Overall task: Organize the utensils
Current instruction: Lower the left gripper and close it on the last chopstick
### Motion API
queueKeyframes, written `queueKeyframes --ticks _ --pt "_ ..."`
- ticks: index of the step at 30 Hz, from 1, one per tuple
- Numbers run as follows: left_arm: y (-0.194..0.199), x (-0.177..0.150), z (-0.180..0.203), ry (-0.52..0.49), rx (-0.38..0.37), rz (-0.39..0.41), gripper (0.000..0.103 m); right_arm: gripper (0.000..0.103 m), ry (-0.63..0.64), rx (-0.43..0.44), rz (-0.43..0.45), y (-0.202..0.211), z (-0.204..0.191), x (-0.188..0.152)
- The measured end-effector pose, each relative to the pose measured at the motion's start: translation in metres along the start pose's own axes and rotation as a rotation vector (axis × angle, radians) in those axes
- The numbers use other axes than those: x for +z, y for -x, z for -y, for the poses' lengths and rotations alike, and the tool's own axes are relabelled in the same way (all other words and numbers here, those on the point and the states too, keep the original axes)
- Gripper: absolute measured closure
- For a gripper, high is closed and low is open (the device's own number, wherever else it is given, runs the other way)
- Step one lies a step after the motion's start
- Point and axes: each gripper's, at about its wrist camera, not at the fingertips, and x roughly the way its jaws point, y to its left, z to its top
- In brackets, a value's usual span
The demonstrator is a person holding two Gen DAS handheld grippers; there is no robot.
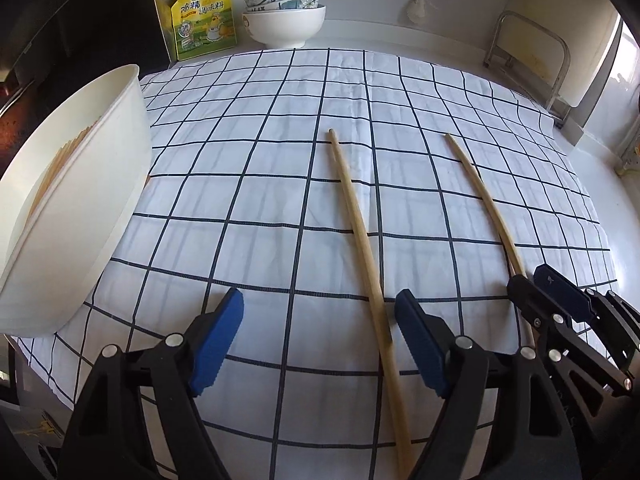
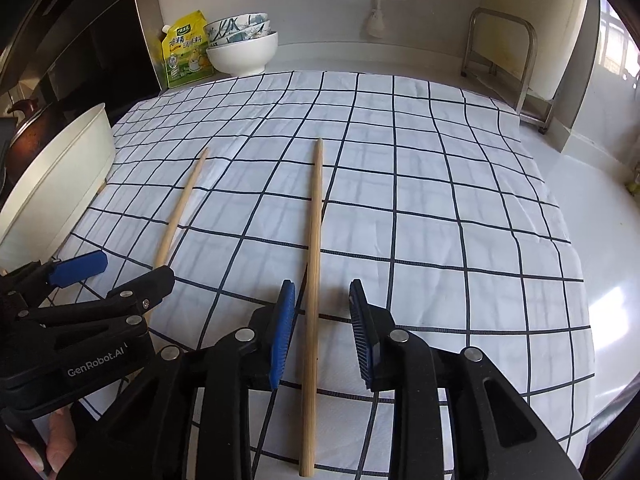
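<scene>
- Two pale wooden chopsticks lie flat on a white cloth (image 2: 440,200) with a dark blue grid, spread over a white bench top (image 2: 592,208). They lie roughly parallel and well apart, both running from the cloth's near edge toward its middle.
- The left chopstick (image 1: 360,232) is plain, round and light tan, and its far tip ends near the cloth's centre. In the left wrist view its near end is cut off by the bottom of the picture.
- The right chopstick (image 2: 314,280) looks the same in colour and thickness. Its blunt near end shows close to the cloth's near edge.
- The left gripper (image 1: 318,320) hangs over the left chopstick with its blue-padded jaws spread wide. The stick lies just inside the right pad, and the pads do not press on it.
- The right gripper (image 2: 322,320) straddles the right chopstick, its jaws parted a little, with a gap on either side of the stick.
- A white tub (image 1: 80,200) stands at the cloth's left edge. Thin tan sticks show through its wall, perhaps more chopsticks, but they are too faint to be sure.
- At the far left corner stand stacked bowls (image 2: 242,46) and a yellow seasoning pouch (image 2: 184,52).
- A metal rack (image 2: 504,60) stands at the far right of the bench.
- A hand (image 2: 56,452) is partly visible at the lower left of the right wrist view.
</scene>
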Motion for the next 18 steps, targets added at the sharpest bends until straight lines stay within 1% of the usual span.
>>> queueKeyframes --ticks 2,3,4,5,6,7,8,13,18 --pt "0.002 0.0 0.002 -0.009 -0.005 0.007 0.05 0.077 0.011 -0.005 0.006 0.0 -0.003 0.0" --pt "0.004 0.0 0.004 -0.014 -0.008 0.008 0.054 0.08 0.014 -0.003 0.007 0.0 -0.004 0.0" --pt "0.005 0.0 0.005 -0.019 -0.014 0.008 0.064 0.081 0.02 -0.001 0.008 0.0 -0.005 0.0" --pt "0.006 0.0 0.007 -0.025 -0.019 0.007 0.077 0.085 0.023 0.001 0.009 0.0 -0.006 -0.001" --pt "0.006 0.0 0.008 -0.03 -0.026 0.004 0.081 0.091 0.025 0.0 0.01 0.0 -0.006 -0.001" --pt "0.007 0.0 0.009 -0.034 -0.035 0.001 0.09 0.094 0.026 0.0 0.009 0.0 -0.007 -0.001" --pt "0.007 0.0 0.01 -0.037 -0.044 -0.004 0.095 0.096 0.019 0.007 0.008 0.0 -0.005 -0.001" --pt "0.008 -0.001 0.003 -0.022 -0.094 -0.028 0.096 0.097 -0.058 0.075 -0.001 0.001 0.006 0.0" --pt "0.014 0.0 -0.008 0.001 -0.137 -0.034 0.096 0.097 -0.095 0.105 0.008 0.009 0.008 0.004"
